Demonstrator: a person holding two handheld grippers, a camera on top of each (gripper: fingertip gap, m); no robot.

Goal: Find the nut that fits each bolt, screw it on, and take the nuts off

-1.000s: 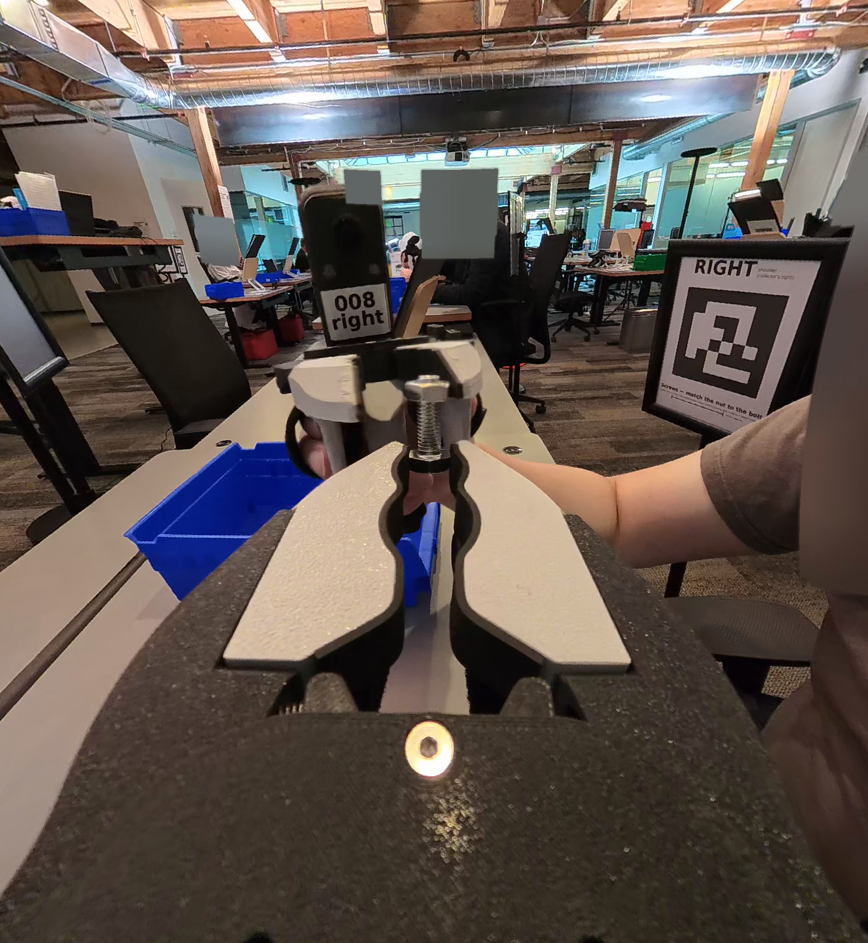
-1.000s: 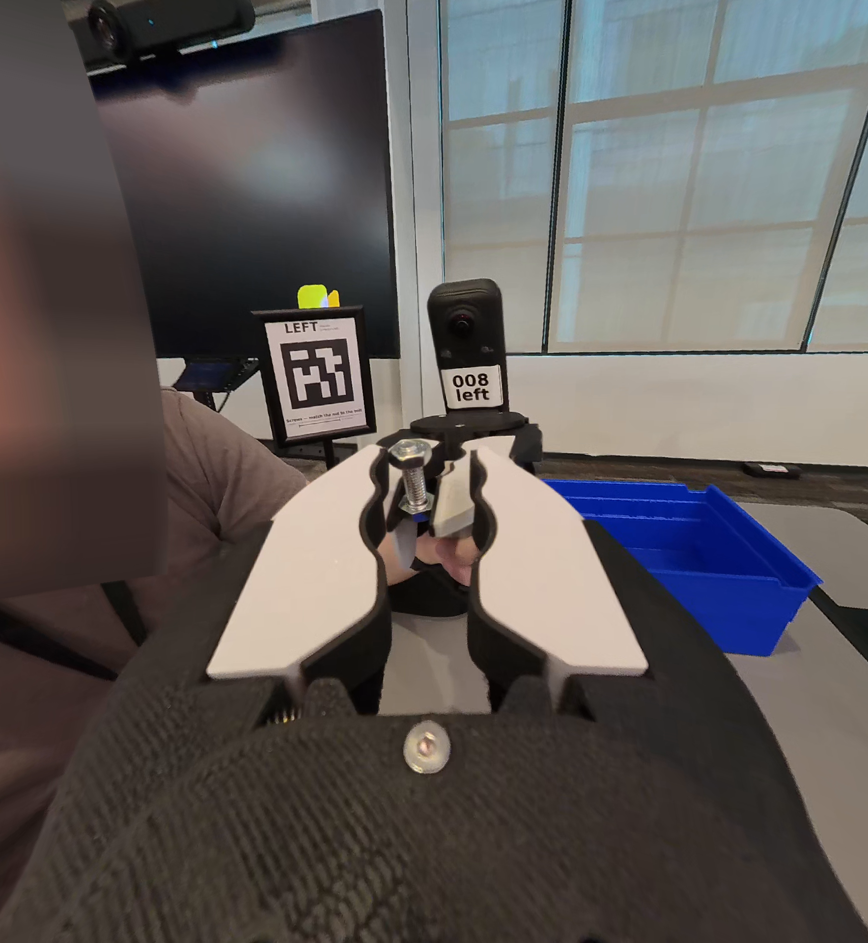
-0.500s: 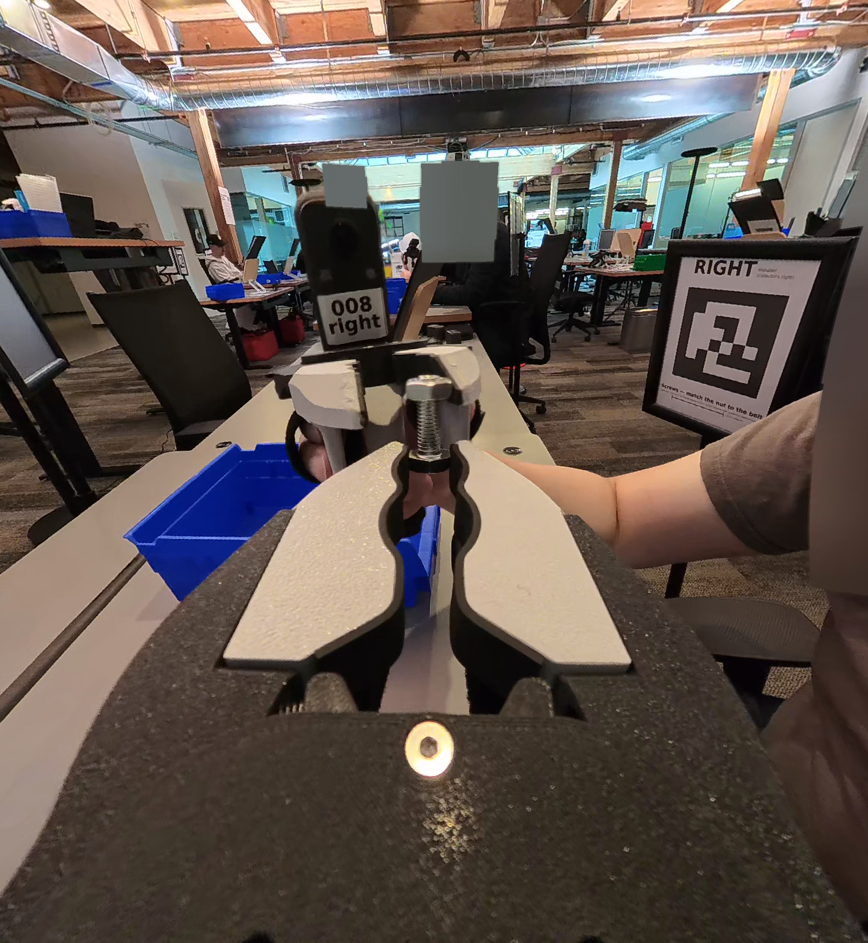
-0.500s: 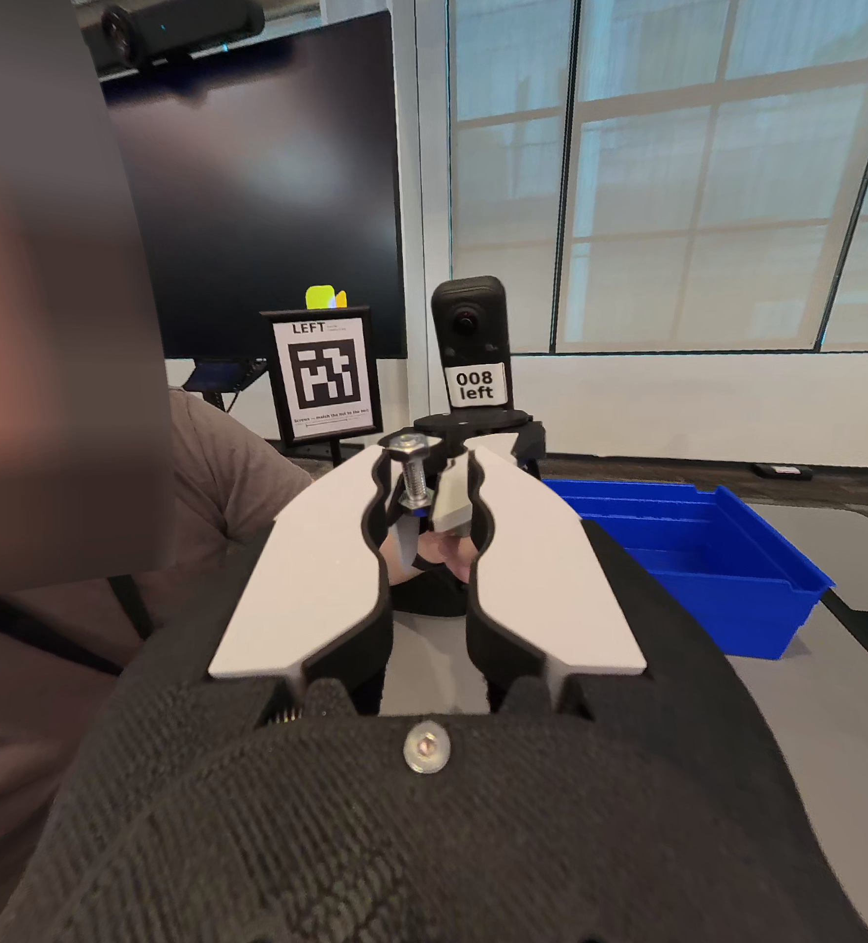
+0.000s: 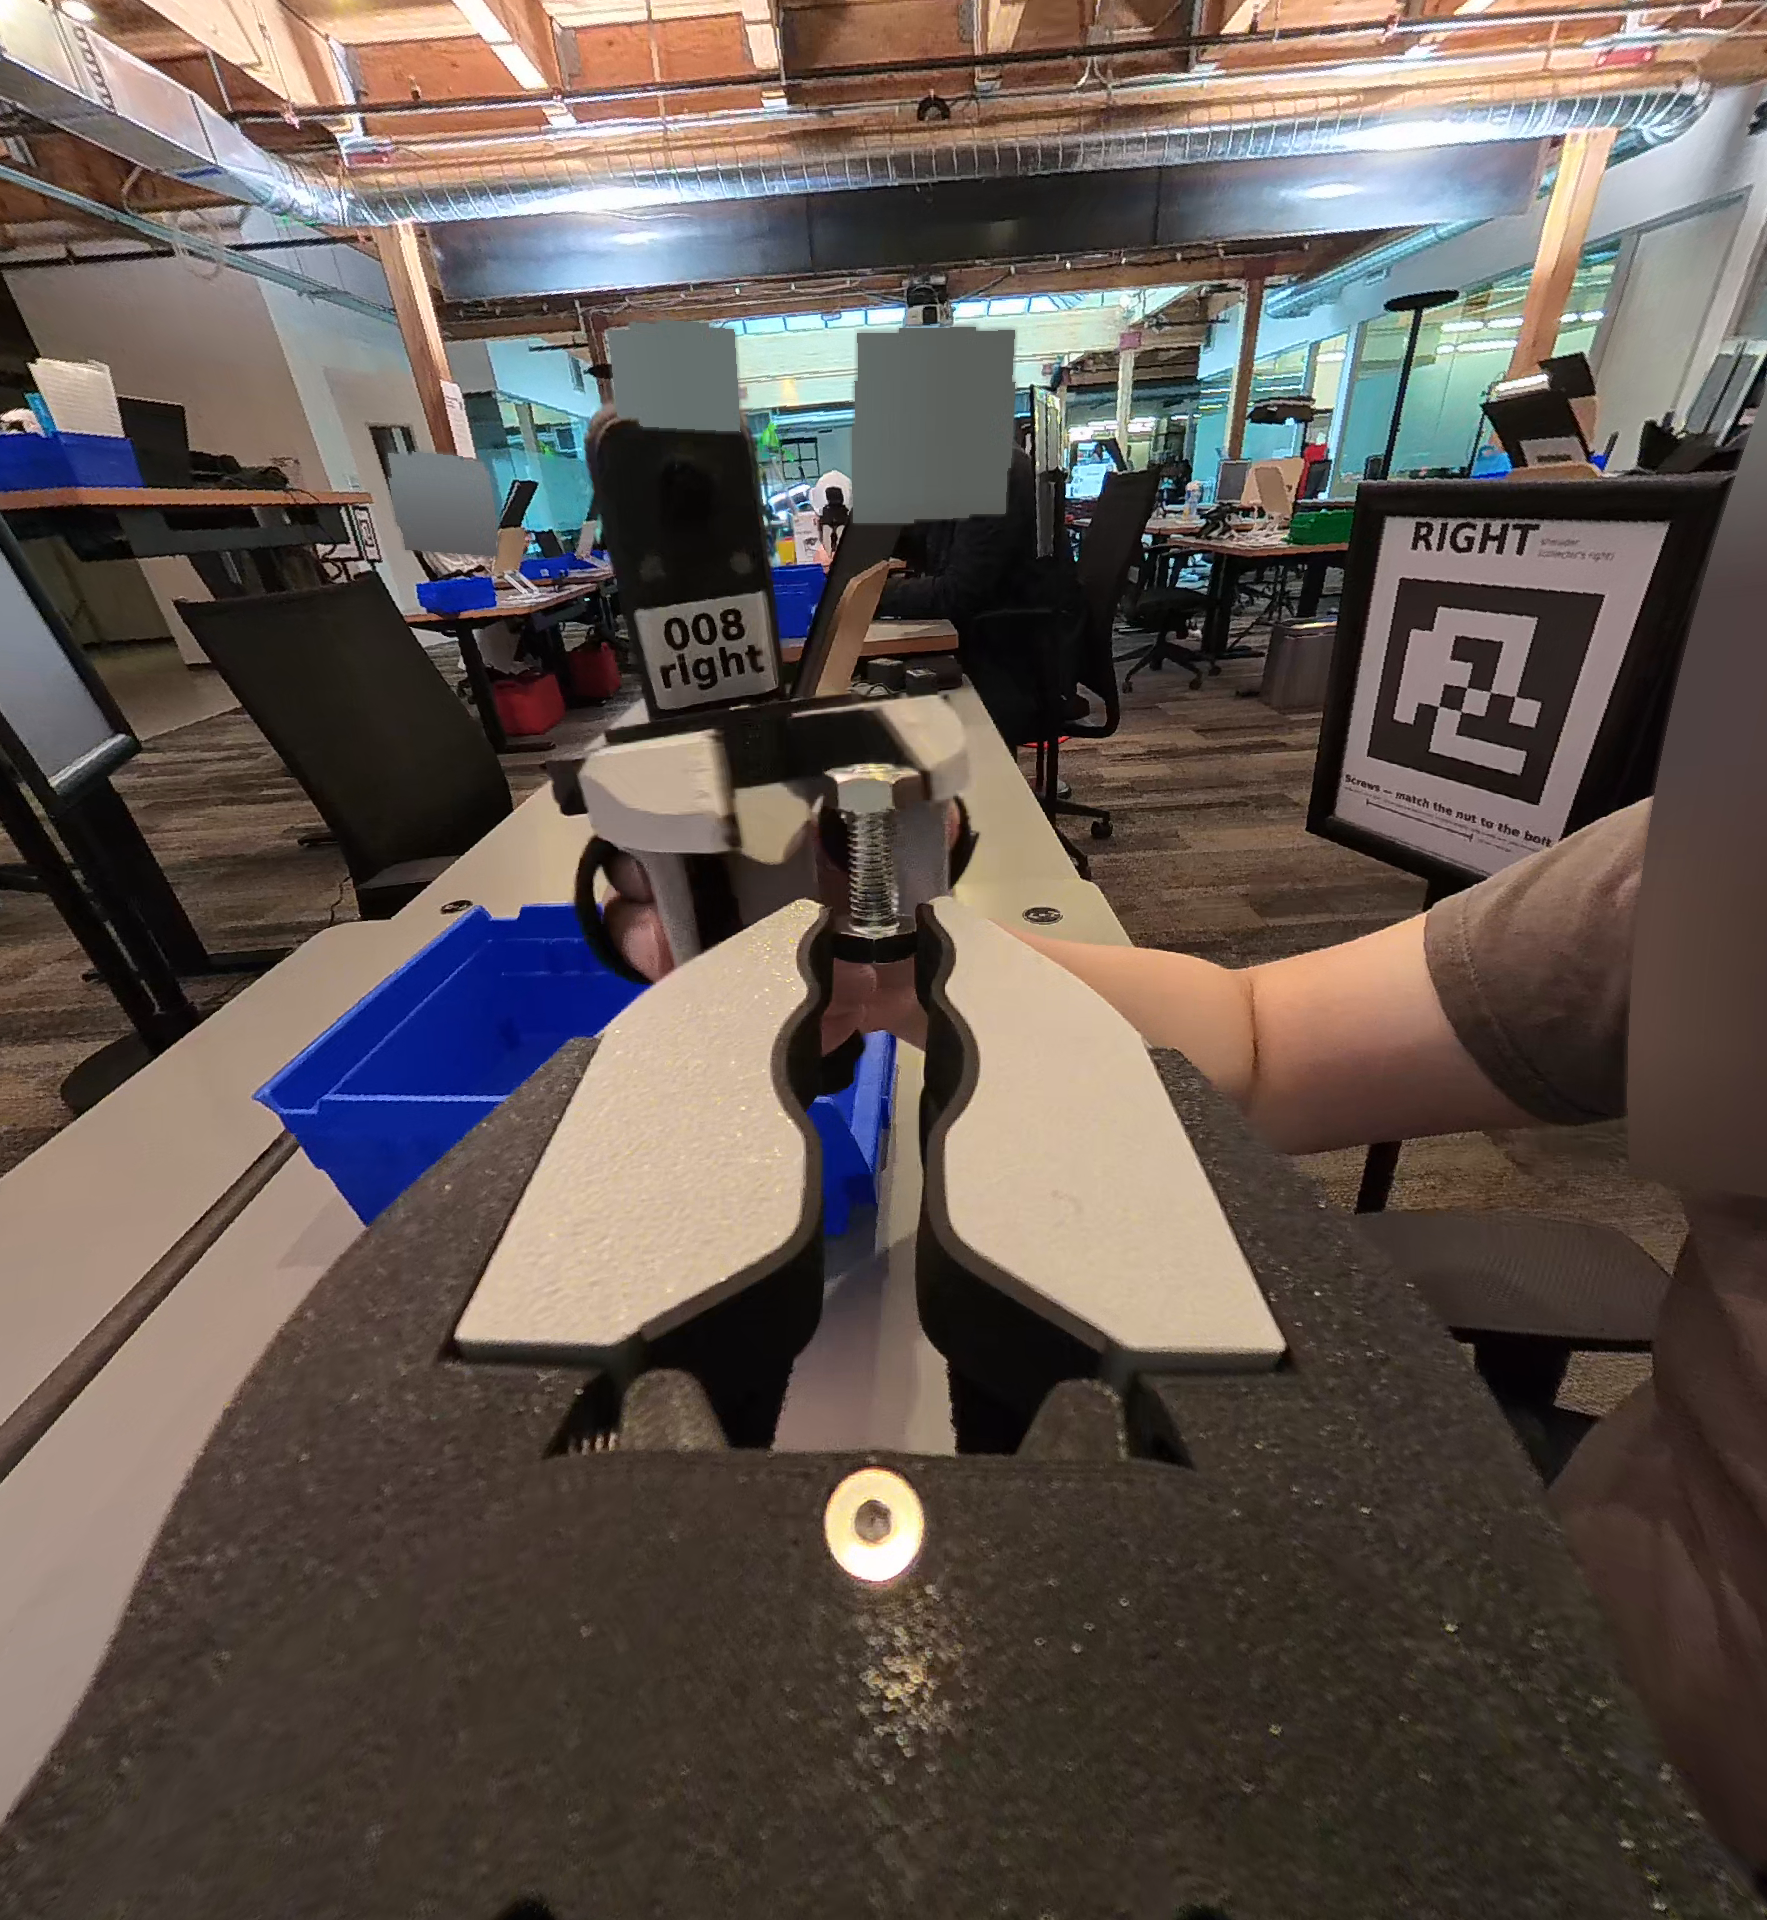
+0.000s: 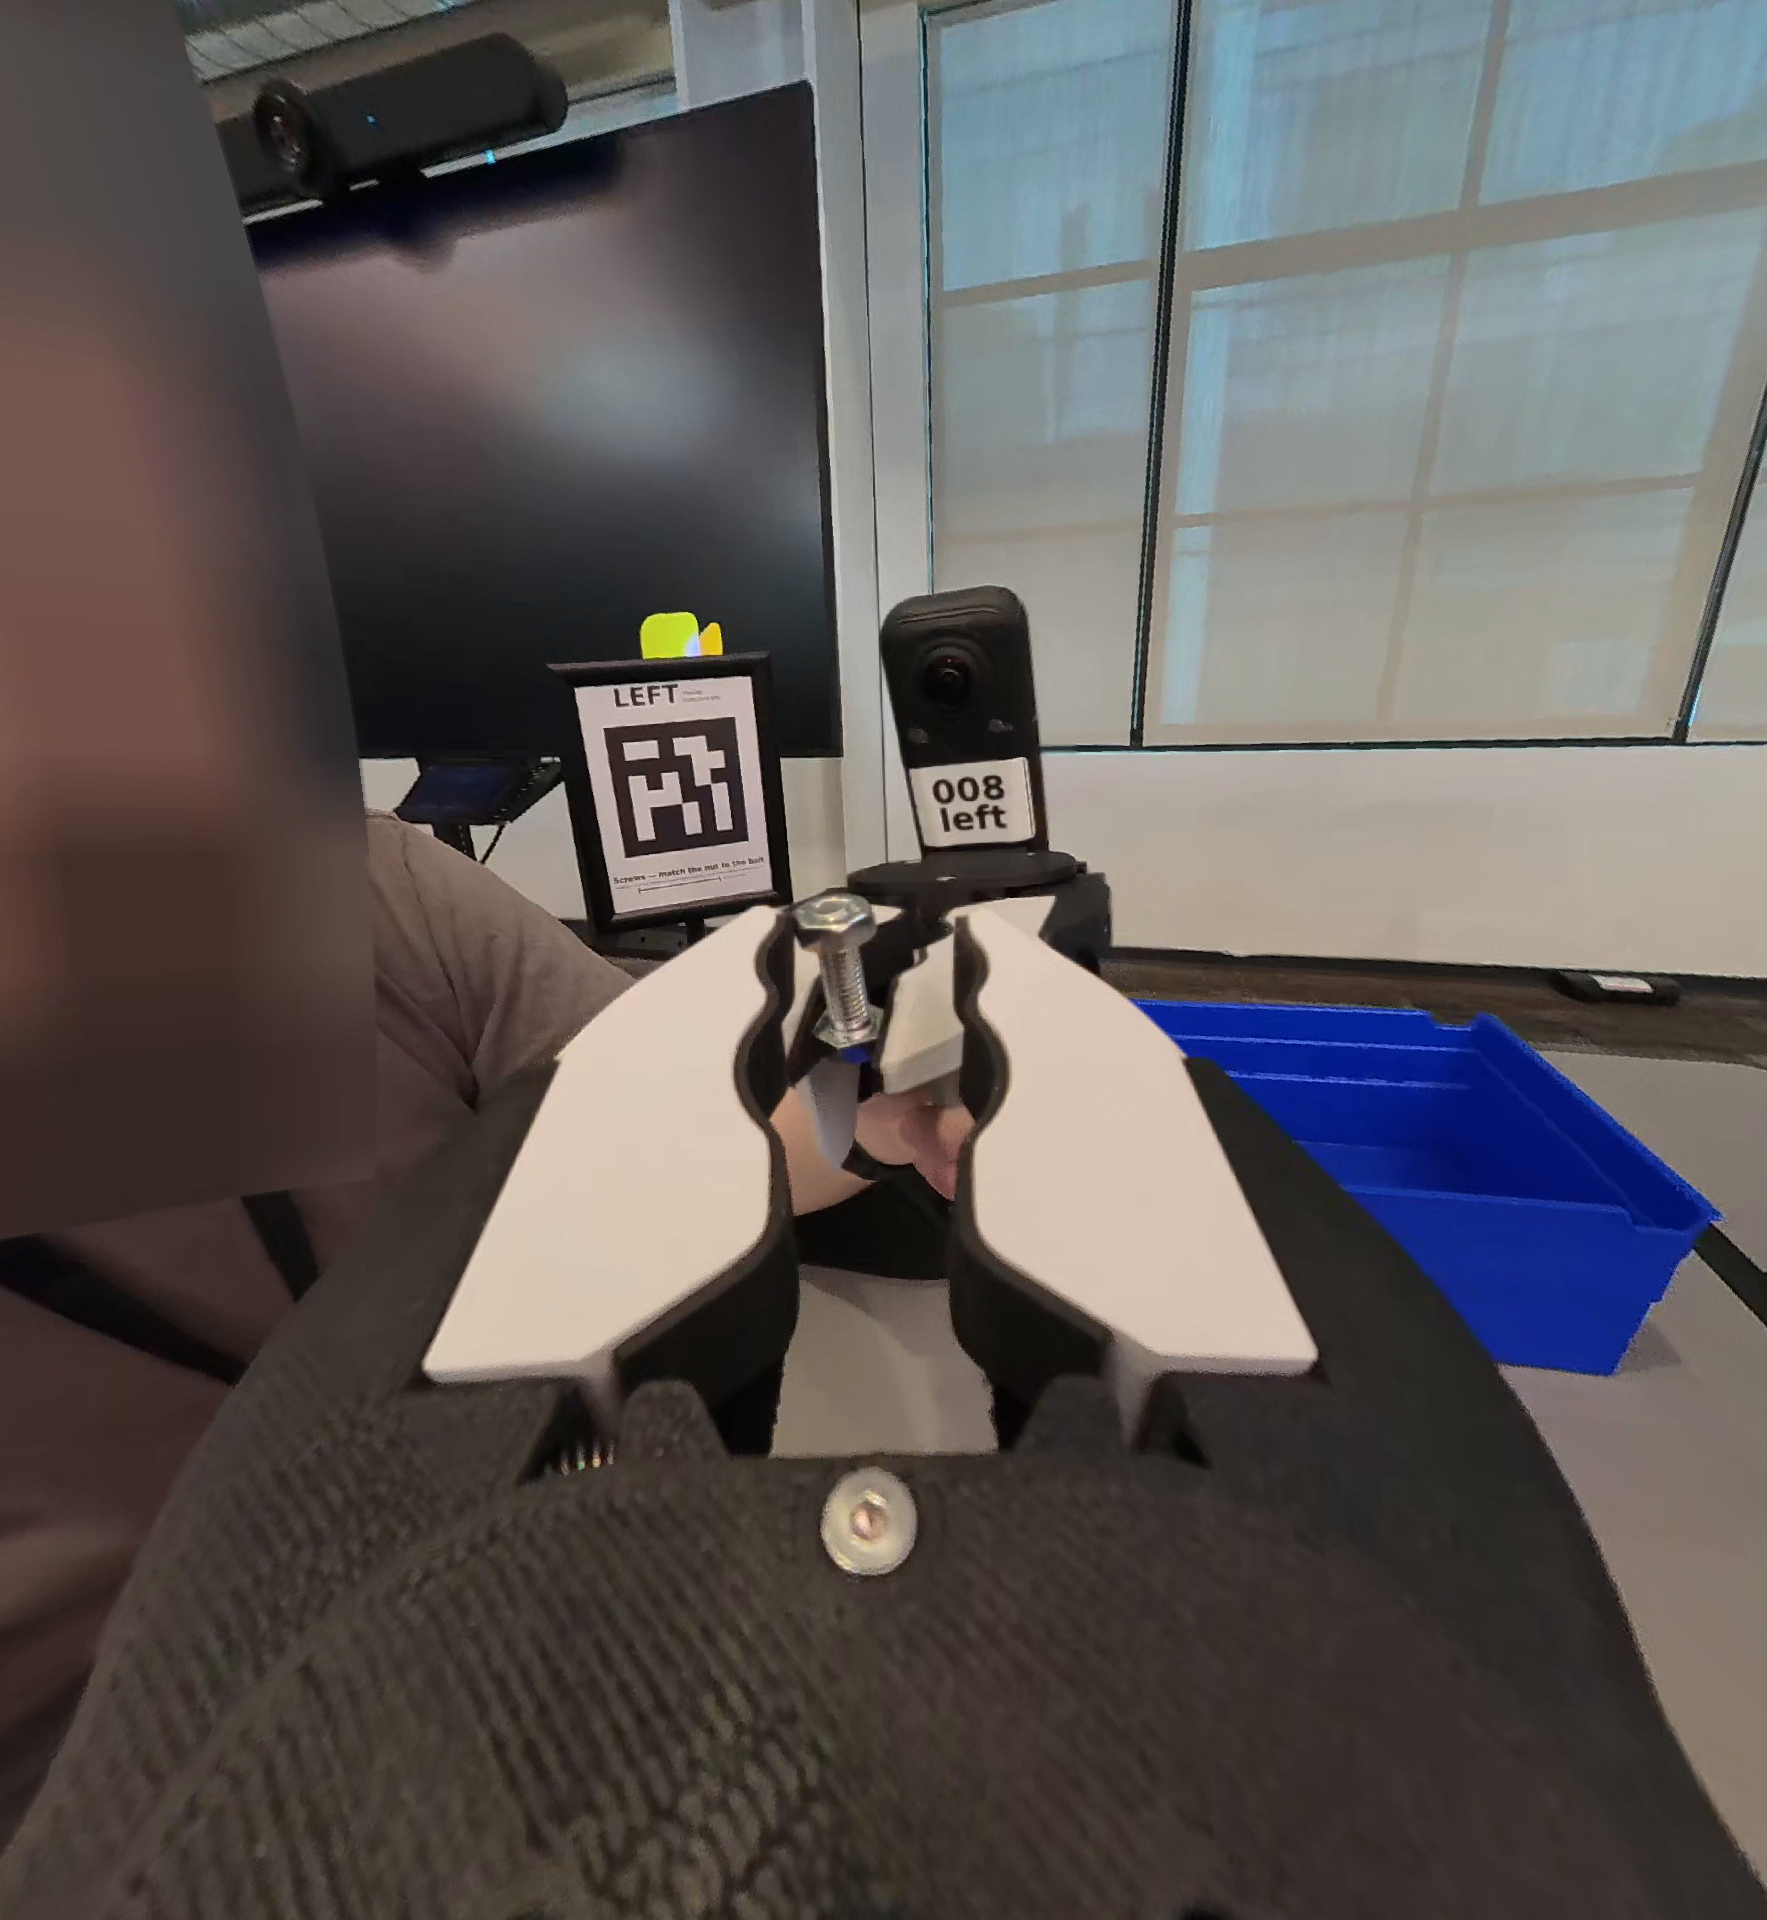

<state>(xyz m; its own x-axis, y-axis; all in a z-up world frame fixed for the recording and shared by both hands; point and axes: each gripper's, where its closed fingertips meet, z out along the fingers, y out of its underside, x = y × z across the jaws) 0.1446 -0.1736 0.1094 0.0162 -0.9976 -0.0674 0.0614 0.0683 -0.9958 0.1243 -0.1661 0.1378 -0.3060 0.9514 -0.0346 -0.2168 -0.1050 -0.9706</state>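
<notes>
Steel bolt (image 5: 866, 847) upright btwn both hand-held grippers; nut (image 6: 844, 1029) in left's tips, head in right's, clearest via right cam.

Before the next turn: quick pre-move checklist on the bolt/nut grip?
1. left gripper shut on nut: ok.
2. Nut sits on the bolt threads, at the shank's lower end: ok.
3. right gripper clamping the bolt head: cannot tell; the finger gap looks wider than the head.
4. Thread depth below the nut: cannot tell, hidden.
5. blue bin apart from both grippers: ok.
</notes>
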